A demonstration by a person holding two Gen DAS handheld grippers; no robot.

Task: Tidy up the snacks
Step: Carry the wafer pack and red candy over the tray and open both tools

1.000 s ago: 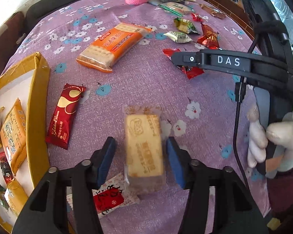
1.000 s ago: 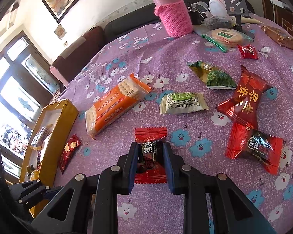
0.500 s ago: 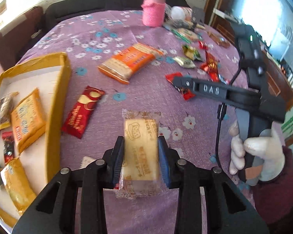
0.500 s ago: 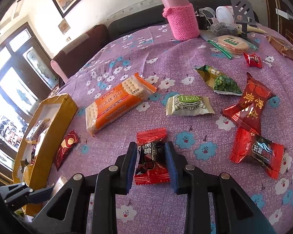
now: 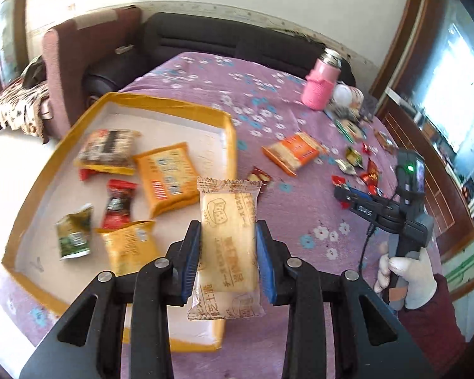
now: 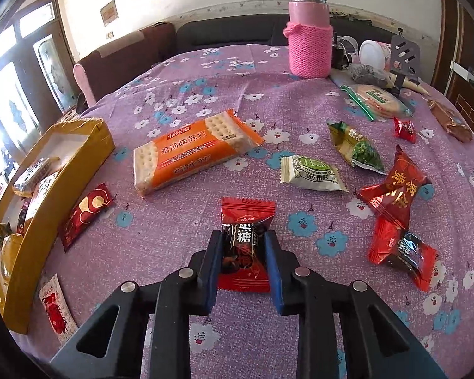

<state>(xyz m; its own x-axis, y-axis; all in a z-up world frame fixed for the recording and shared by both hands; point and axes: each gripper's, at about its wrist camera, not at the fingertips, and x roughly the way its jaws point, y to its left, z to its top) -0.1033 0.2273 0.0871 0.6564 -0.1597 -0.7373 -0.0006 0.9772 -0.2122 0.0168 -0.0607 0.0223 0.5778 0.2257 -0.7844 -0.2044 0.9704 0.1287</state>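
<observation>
My left gripper [image 5: 228,230] is shut on a pale cheese-biscuit pack [image 5: 229,208] and holds it in the air, above the near right part of the yellow cardboard box [image 5: 173,102]. Several snack packs lie inside that box. In the right wrist view my right gripper [image 6: 244,237] has its jaws closing on a red brown-sugar candy [image 6: 246,218] that rests low over the purple flowered tablecloth [image 6: 205,72]. The pads press its dark middle. The right gripper [image 5: 344,192] also shows at the right of the left wrist view, held by a gloved hand [image 5: 407,271].
An orange cracker pack [image 6: 189,154], a dark red bar [image 6: 85,211] beside the box [image 6: 88,135], a white-green pack [image 6: 309,173], a green pack [image 6: 360,148] and red candies [image 6: 395,186] lie on the cloth. A pink knitted flask [image 6: 309,50] stands at the back.
The left gripper closed on the biscuit pack, lifted it off the cloth and swung left toward the box. The right gripper stayed around the red candy and shifted slightly.
</observation>
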